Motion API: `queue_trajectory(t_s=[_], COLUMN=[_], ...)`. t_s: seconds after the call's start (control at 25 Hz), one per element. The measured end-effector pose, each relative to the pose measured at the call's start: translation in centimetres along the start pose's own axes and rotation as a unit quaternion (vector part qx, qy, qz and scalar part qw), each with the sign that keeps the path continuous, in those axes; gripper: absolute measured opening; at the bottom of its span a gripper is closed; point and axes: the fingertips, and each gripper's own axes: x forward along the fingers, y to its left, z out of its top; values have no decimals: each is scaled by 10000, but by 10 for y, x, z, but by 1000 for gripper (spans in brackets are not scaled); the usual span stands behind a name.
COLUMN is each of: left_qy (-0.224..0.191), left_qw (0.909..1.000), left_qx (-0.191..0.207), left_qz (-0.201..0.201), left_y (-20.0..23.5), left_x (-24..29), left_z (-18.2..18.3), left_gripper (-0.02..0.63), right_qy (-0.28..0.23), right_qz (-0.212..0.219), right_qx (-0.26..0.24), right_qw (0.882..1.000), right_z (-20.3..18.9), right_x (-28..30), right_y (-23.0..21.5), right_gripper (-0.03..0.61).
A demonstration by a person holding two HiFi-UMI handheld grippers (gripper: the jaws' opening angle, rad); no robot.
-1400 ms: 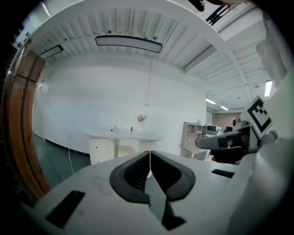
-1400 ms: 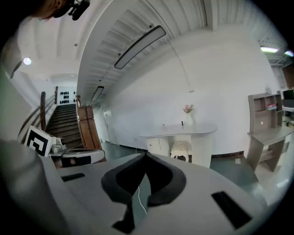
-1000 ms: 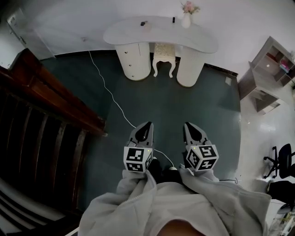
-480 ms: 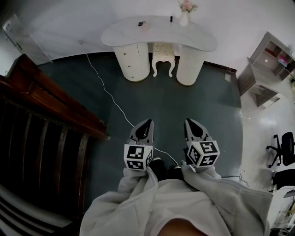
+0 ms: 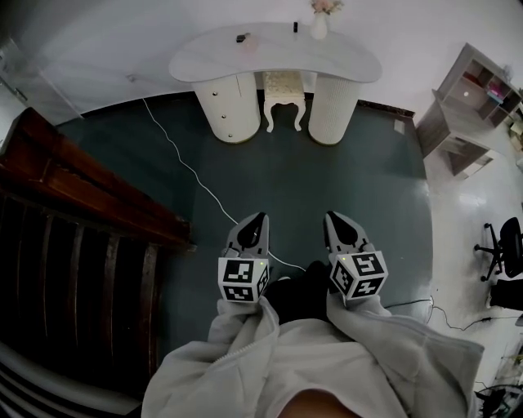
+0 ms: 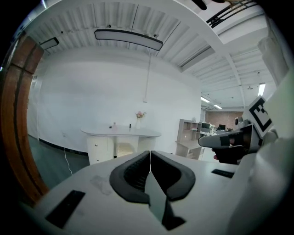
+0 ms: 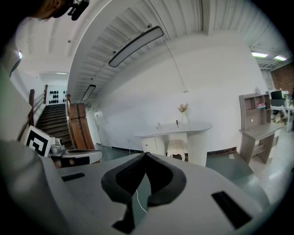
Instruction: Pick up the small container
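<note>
A white dressing table [image 5: 278,55] stands across the room against the far wall. On its top lie a small dark object [image 5: 243,37], a slim dark bottle [image 5: 295,28] and a vase of flowers [image 5: 319,24]. They are too small to tell which is the small container. My left gripper [image 5: 260,217] and right gripper [image 5: 330,216] are held side by side over the dark green floor, far short of the table. Both are shut with nothing between the jaws. The left gripper view shows the table [image 6: 120,133] beyond its shut tips [image 6: 149,151]. The right gripper view shows the table [image 7: 174,130] likewise.
A dark wooden stair railing [image 5: 90,196] runs along the left. A white cable [image 5: 188,167] trails across the floor towards the grippers. A small stool [image 5: 283,90] sits under the table. A shelf unit [image 5: 470,102] and an office chair [image 5: 502,253] stand at the right.
The table has slid up and left in the head view as the person steps forward. A dark shoe now shows between the grippers, which stay shut side by side.
</note>
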Motion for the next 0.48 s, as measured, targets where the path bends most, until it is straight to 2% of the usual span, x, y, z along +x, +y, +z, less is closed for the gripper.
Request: queue_trajectory(t_s=[0.24, 0.48], left_qy=[150, 167], left_qw=[9999, 9998], left_qx=[-30, 3], left_qz=[-42, 100], left_y=[0, 15], left_x=[2, 11], left_z=[-12, -6], left_gripper=[18, 17], right_qy=[86, 150], right_qz=[-185, -34], right_qx=[130, 181], right_qw=[9997, 9997], right_z=[-5, -5], right_x=[5, 25], right_y=[-9, -11], right_gripper=[49, 49])
